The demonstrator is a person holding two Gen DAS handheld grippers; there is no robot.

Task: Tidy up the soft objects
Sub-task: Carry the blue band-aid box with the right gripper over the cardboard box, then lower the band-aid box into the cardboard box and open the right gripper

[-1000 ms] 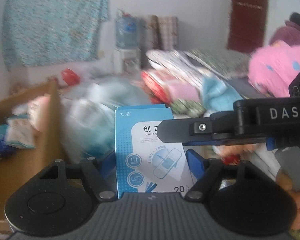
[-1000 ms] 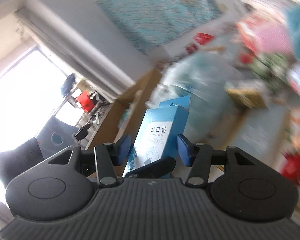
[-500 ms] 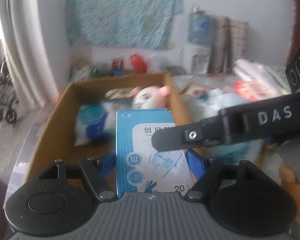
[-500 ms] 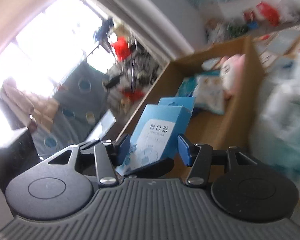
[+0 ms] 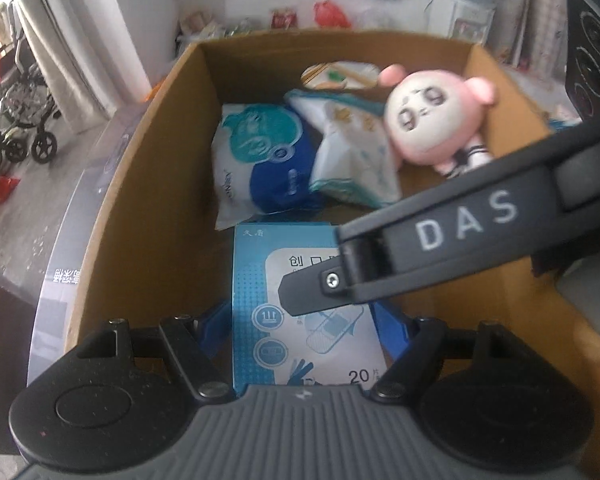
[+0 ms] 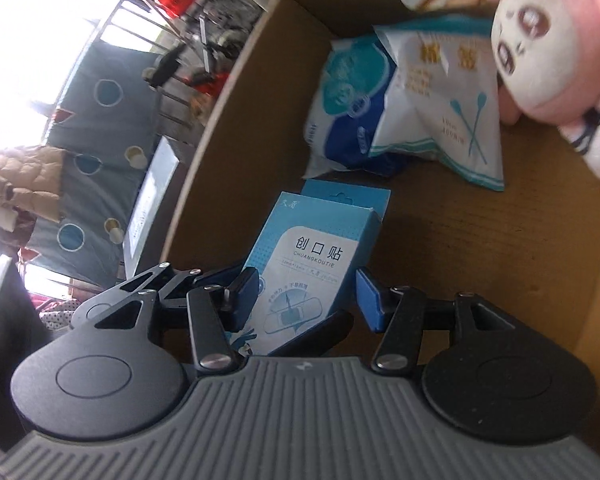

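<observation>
The left gripper (image 5: pixel 305 334), at lower centre of its view, clamps a box. The right gripper (image 6: pixel 306 294) reaches across from right, one finger (image 5: pixel 420 252) lying over it.

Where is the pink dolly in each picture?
Left wrist view: pink plush doll lies upper right, in the cardboard box's far right corner.
Right wrist view: it fills the top right corner.
Shared landmark: the white cotton swab packet beside it.
</observation>
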